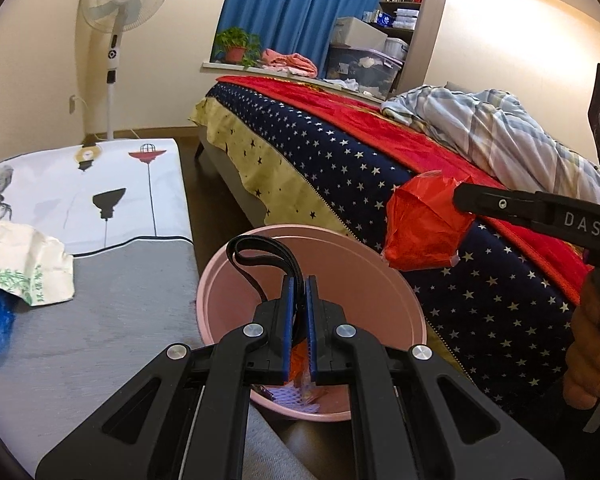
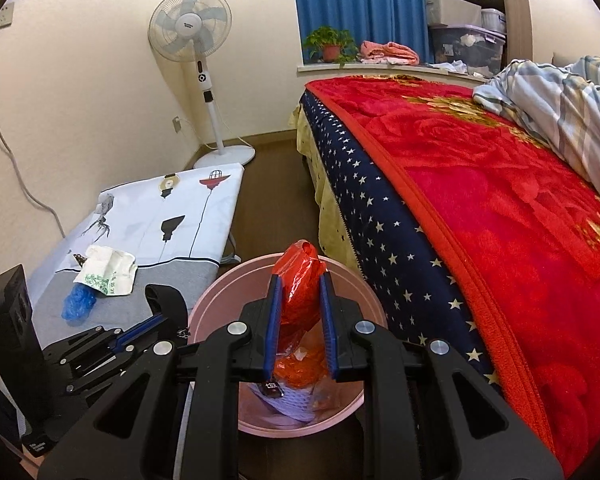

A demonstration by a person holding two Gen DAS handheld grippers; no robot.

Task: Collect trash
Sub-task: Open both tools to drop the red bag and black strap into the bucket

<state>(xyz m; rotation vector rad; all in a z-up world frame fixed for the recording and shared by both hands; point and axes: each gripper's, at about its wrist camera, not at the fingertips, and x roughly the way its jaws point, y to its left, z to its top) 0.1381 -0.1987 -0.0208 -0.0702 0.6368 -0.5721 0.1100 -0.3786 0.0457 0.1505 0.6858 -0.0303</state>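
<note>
On the far left, the low worktop (image 2: pixel 112 320) with the printed cover carries what looks like the remaining trash: a crumpled white paper wrapper (image 2: pixel 107 271) with green print and, just beside it and partly under its edge, a blue plastic wad (image 2: pixel 78 305). Both lie loose and untouched, so I judge them next in line.

The left tool (image 1: pixel 299 312) has its pads pressed nearly together on a black strap (image 1: pixel 260 262) that loops up over the rim of the pink bin (image 1: pixel 220 276). Whether the strap is trash being dropped in or a handle belonging to the bin is hard to tell. Holding it this way may steady the bin or keep its mouth turned toward the other hand.

In the middle, the bin stands on the floor between the worktop and the bed (image 2: pixel 500 208). It already holds white foam netting (image 2: pixel 288 398) and orange-red scraps, though its bottom is largely hidden behind the tool bodies.

The right tool (image 2: pixel 300 312) pinches a crumpled red plastic bag (image 2: pixel 302 280) directly above the bin's opening, jaws part-way closed on it. That position suits a straight drop. How much of the bag hangs below the pads is unclear, since it blends with the red scraps underneath.
</note>
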